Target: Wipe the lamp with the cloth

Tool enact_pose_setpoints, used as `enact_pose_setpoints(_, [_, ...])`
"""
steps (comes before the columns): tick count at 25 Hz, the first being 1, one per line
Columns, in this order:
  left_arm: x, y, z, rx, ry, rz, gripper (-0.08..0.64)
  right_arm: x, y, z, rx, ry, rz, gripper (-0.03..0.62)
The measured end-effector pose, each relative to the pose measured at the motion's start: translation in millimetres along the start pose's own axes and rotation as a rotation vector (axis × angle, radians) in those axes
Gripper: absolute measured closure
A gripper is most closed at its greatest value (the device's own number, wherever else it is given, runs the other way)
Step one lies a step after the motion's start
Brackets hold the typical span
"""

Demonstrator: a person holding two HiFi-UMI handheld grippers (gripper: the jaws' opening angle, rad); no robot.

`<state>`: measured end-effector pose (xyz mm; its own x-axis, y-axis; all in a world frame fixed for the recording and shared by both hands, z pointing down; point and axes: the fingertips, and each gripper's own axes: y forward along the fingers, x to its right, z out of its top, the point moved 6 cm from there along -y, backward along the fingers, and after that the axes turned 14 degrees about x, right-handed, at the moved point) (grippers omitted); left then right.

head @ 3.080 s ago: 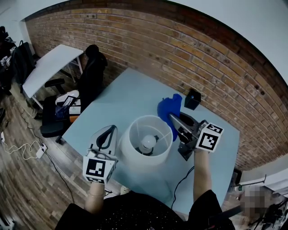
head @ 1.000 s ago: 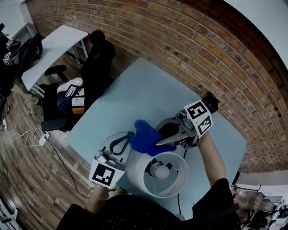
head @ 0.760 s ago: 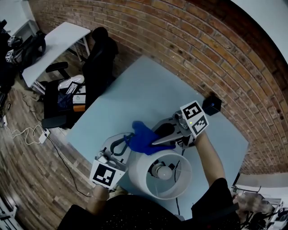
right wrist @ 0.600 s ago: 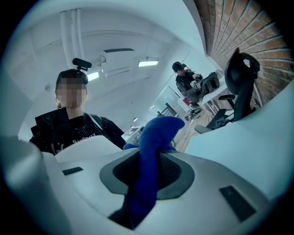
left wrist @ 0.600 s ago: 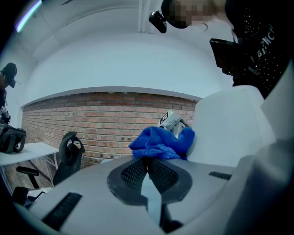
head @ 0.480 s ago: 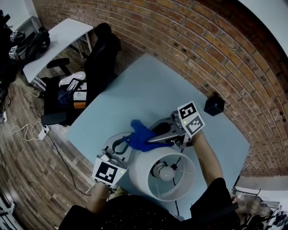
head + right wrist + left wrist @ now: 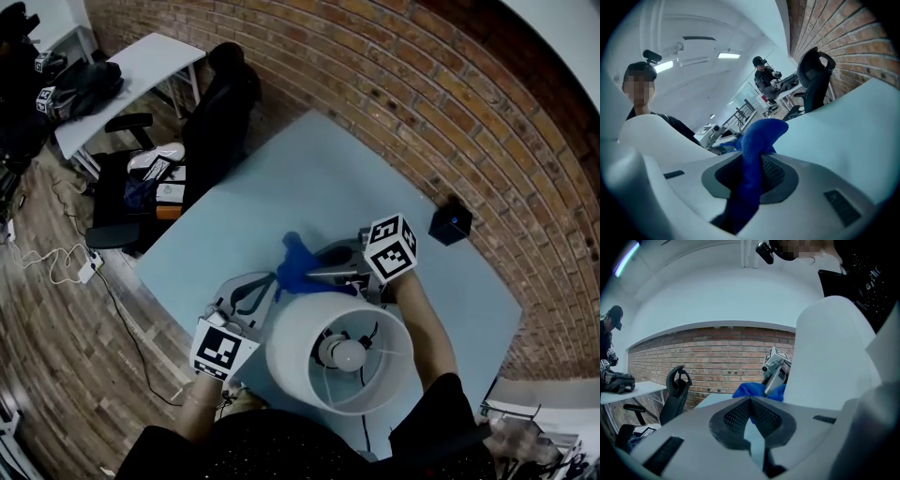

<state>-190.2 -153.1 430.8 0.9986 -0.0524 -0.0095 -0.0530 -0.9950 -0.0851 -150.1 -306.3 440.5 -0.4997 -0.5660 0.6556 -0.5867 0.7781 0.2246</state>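
lamp (image 7: 292,339): white drum shade, open top, bulb showing, on table (image 7: 309,183) at my near edge | cloth (image 7: 298,267): blue, bunched at shade's far side | my right gripper (image 7: 314,275): clenched on cloth, pointing left | my left gripper (image 7: 246,298): closed, empty, beside shade

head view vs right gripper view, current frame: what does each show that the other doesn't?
Head view only: the bulb inside the lamp shade, and the black box. Right gripper view only: the right hand-held gripper shut on the blue cloth, a fold standing up between its jaws; a person in the background. Both: cloth, shade, black office chair, brick wall.
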Motion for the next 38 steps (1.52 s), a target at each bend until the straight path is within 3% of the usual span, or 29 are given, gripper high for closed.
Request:
enact_pose_setpoints(3, [-1,-7,9,0.018,0.007,0.011,0.551,-10,-18,13,0.047,-0.041,-0.102,0.505])
enact_pose_setpoints(6, [2,-10,24,0.071,0.008,-0.017,0.551,-34,-49,39,0.177,-0.093,-0.263,0.505])
enact_pose_setpoints(9, [2,-10,35,0.097,-0.009,-0.193,0.552,-75,-72,61,0.344,-0.16,-0.446,0.505])
enact_pose_setpoints(13, [-2,2,57,0.106,-0.012,-0.477,0.551,-149,-82,83,0.498,-0.233,-0.59,0.505])
enact_pose_setpoints(16, [-3,10,73,0.096,0.027,-0.66,0.552,-195,-81,95,0.56,-0.295,-0.717,0.505])
enact_pose_setpoints(18, [-4,14,84,0.111,0.03,-0.739,0.552,-221,-79,98,0.569,-0.334,-0.824,0.505])
enact_pose_setpoints(21, [-6,16,94,0.135,0.004,-0.8,0.551,-255,-71,98,0.562,-0.36,-0.957,0.505])
enact_pose_setpoints(27, [-14,10,89,0.148,-0.061,-0.871,0.552,-299,-21,98,0.541,-0.376,-1.126,0.505])
enact_pose_setpoints(38, [-29,-6,66,0.124,-0.141,-0.939,0.551,-288,71,74,0.456,-0.419,-1.511,0.505])
